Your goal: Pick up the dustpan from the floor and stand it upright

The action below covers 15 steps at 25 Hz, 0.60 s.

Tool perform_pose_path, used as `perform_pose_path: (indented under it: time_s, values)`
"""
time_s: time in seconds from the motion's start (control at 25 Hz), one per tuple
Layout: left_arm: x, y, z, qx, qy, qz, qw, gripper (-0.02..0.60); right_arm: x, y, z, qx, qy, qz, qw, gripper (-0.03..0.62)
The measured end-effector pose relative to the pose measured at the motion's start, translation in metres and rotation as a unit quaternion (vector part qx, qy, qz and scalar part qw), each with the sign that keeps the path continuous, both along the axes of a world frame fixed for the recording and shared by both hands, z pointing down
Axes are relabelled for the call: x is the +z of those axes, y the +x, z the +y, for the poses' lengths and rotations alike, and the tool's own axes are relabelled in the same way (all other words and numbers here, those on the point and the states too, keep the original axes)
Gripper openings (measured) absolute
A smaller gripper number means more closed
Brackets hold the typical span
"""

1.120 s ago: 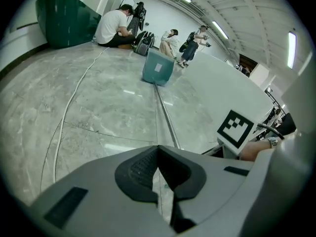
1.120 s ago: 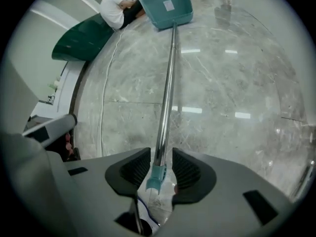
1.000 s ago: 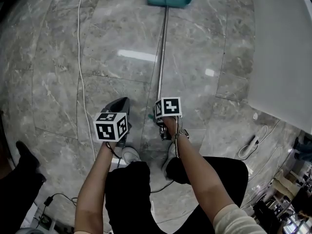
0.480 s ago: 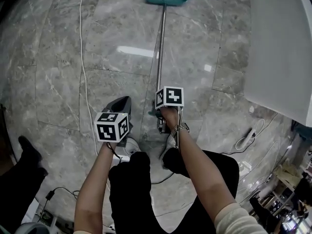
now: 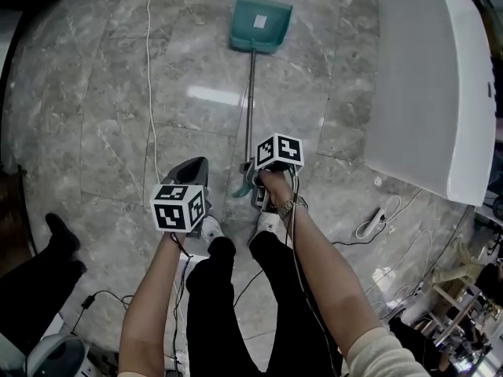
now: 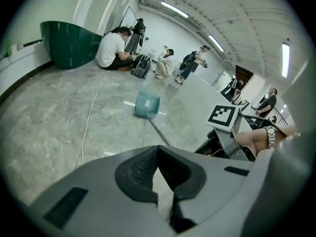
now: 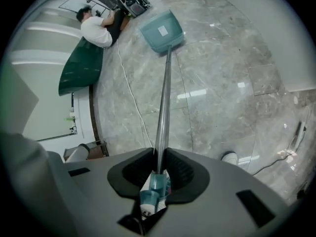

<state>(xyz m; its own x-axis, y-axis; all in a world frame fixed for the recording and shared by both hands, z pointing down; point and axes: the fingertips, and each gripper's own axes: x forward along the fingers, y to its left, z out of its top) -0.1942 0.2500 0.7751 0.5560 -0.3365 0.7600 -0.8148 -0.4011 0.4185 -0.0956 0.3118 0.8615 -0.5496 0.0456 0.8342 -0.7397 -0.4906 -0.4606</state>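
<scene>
The teal dustpan (image 5: 261, 23) has its pan on the grey stone floor far ahead of me. Its long metal handle (image 5: 250, 108) runs back and up to my right gripper (image 5: 256, 188). In the right gripper view the jaws (image 7: 159, 164) are shut on the handle (image 7: 164, 107) just above its teal end grip (image 7: 153, 189), and the pan (image 7: 161, 31) shows beyond. My left gripper (image 5: 191, 173) hangs beside it to the left, apart from the handle. In the left gripper view its pads meet at the tips (image 6: 158, 149) with nothing held, and the dustpan (image 6: 147, 104) lies ahead.
A white cable (image 5: 149, 93) runs along the floor left of the handle. A large white panel (image 5: 424, 77) fills the right side, with a power strip (image 5: 369, 225) and cords below it. My shoes (image 5: 211, 228) stand under the grippers. Several people (image 6: 112, 48) sit far off.
Both grippers have come up from near the floor as I stood up. The handle's near end rose with the right gripper, and the whole pan now shows ahead.
</scene>
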Motion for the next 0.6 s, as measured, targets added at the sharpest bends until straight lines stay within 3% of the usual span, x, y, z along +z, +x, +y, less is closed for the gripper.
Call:
perform_pose_path:
  time_s: [0.24,0.6]
  values:
    - [-0.083,0.016,-0.047,0.002,0.04,0.012,0.9991,0.008,-0.059,0.02,-0.035,-0.006,-0.027,0.015,0.999,0.097]
    - [-0.181,0.083,-0.167,-0.047,0.076,0.015,0.9959,0.008,-0.134,0.054,-0.109,0.016,-0.101,-0.062,0.993,0.097]
